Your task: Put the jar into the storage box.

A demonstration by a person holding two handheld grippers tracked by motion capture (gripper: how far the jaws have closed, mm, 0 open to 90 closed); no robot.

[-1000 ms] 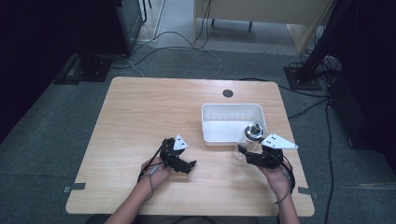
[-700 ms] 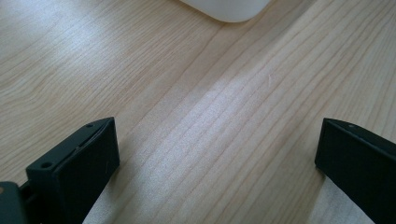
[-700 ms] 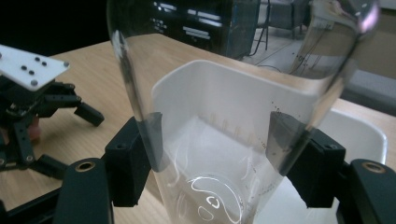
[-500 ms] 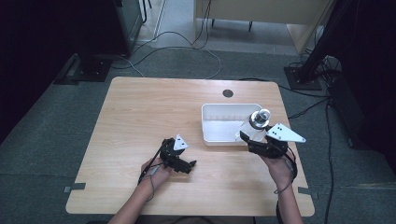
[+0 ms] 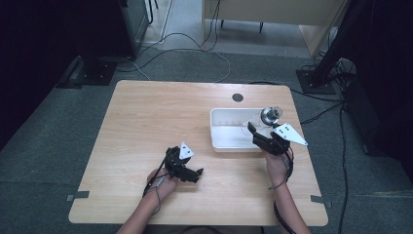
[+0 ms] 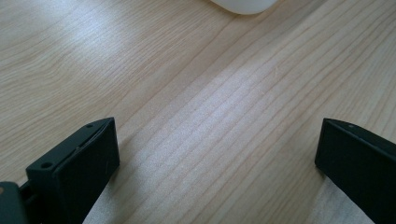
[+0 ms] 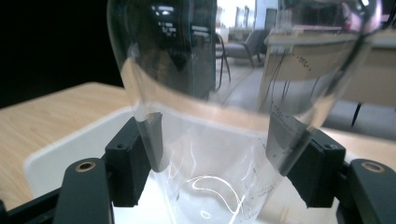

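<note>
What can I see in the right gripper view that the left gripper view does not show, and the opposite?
The right gripper view shows the right gripper shut on a clear glass vessel, held over the inside of the white tray, with a room and chairs behind.

The left gripper view shows the left gripper with its jaws wide open and nothing between them, low over bare wood.

Both show the wooden table and a part of the white tray.

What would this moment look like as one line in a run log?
right claw: shut on clear glass | glass: over white tray | left claw: open, above table
</note>
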